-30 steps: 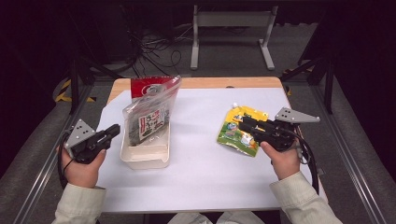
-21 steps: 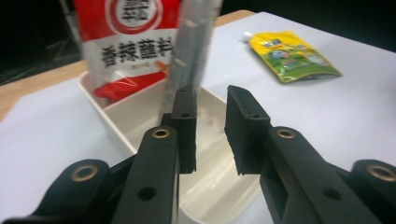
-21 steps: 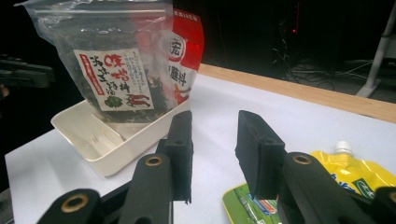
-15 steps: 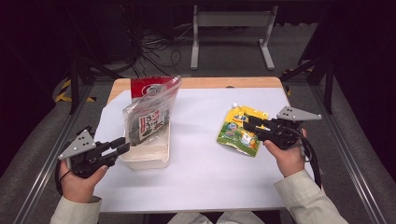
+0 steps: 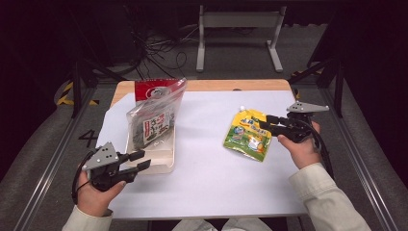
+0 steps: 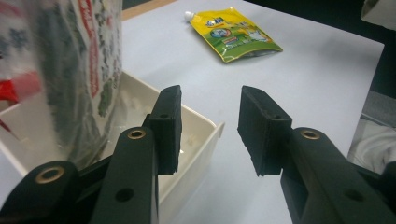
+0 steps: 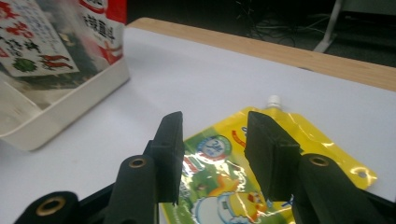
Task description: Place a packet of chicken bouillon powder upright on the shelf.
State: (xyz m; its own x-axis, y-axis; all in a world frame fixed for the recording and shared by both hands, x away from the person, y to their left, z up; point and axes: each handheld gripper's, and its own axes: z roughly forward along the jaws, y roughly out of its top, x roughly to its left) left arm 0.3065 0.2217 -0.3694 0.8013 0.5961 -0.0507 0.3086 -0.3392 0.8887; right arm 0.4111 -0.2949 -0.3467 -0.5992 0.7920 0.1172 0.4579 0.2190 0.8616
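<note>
The yellow pouch [image 5: 248,137] lies flat just under the right hand-held gripper [image 5: 266,123] (jaws apart, just opening, gripping nothing).

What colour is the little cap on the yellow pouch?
White. The cap sits at the top of the yellow pouch, clearest in the right gripper view.

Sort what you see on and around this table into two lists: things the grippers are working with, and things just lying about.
In use:
- yellow spout pouch, under the right gripper
- white tray, beside the left gripper
- clear seaweed packet, standing in the tray

Lying about:
- red packet behind the seaweed packet
- metal stand on the floor
- floor cables
</note>
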